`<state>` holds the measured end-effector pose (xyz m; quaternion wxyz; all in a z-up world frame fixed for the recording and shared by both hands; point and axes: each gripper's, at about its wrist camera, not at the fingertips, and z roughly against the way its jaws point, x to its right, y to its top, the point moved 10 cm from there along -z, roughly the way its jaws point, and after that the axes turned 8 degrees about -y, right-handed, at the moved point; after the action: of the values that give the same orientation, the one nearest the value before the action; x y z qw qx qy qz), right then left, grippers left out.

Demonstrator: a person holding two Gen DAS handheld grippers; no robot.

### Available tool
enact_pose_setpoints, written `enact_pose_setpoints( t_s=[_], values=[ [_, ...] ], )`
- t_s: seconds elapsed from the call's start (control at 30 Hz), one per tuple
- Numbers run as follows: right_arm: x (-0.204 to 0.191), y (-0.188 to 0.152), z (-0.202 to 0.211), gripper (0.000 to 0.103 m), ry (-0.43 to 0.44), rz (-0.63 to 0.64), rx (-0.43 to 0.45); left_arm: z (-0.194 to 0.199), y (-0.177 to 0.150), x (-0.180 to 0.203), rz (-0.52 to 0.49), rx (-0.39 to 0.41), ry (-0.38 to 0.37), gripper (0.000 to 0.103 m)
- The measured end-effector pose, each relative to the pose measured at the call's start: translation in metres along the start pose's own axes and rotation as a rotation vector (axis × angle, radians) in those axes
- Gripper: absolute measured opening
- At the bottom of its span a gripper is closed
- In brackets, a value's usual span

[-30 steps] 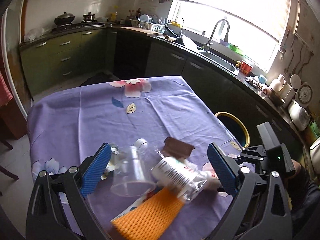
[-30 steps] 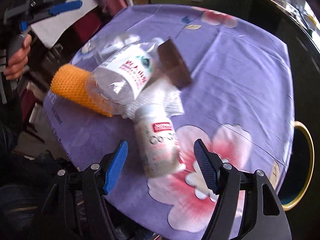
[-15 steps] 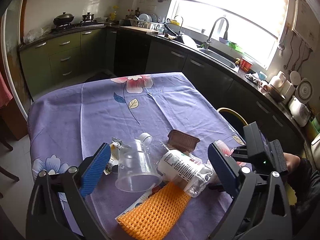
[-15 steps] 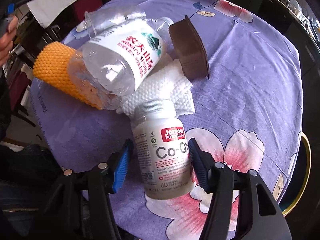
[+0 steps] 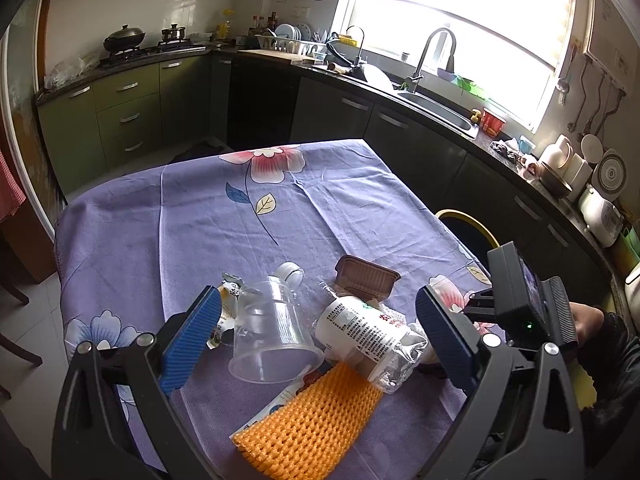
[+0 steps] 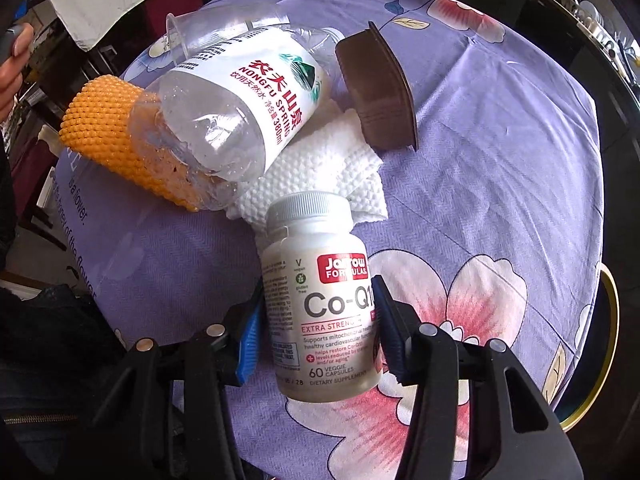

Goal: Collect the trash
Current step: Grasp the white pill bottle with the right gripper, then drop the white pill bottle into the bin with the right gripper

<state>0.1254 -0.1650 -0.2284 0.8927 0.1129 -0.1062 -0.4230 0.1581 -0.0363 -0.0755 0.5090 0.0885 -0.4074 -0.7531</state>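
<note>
My right gripper (image 6: 316,334) clamped on white supplement bottle (image 6: 318,312), blue pads pressed to both its sides, cap pointing away. Bottle lies on purple-clothed worktop (image 6: 500,168). Just beyond cap: white paper towel (image 6: 320,168); crushed water bottle (image 6: 236,108) resting on it and on orange foam net (image 6: 112,136). Brown tray (image 6: 376,92) beside. My left gripper (image 5: 316,340) spread wide, gripping nothing, poised over clear plastic cup (image 5: 272,336).

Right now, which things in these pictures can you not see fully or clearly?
- Pill bottle: left wrist view, hidden behind that gripper's finger.
- Wrapper: left wrist view, partly behind the blue finger; its print is too small.
- Yellow-rimmed bin: right wrist view, cut off by the table; inside dark.
</note>
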Motion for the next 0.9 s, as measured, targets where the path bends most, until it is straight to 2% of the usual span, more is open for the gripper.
enact_pose_setpoints(
  t_s=[0.23, 0.37, 0.57, 0.77, 0.9],
  values=[
    [0.008, -0.01, 0.011, 0.049, 0.0, -0.036, 0.012, -0.002, 0.0, 0.002, -0.009, -0.008, 0.001, 0.093],
    [0.035, -0.018, 0.028, 0.048, -0.017, -0.107, 0.041, -0.003, 0.0, 0.004, -0.02, -0.011, 0.0, 0.093],
    [0.141, -0.044, 0.057, 0.047, -0.159, -0.346, 0.08, -0.008, 0.001, 0.011, -0.034, -0.023, -0.007, 0.093],
    [0.259, -0.09, 0.046, 0.047, -0.283, -0.593, 0.004, -0.013, 0.001, 0.019, -0.048, -0.036, -0.011, 0.093],
    [0.302, -0.116, 0.028, 0.047, -0.299, -0.701, -0.051, -0.013, 0.002, 0.023, -0.064, -0.041, -0.003, 0.093]
  ],
)
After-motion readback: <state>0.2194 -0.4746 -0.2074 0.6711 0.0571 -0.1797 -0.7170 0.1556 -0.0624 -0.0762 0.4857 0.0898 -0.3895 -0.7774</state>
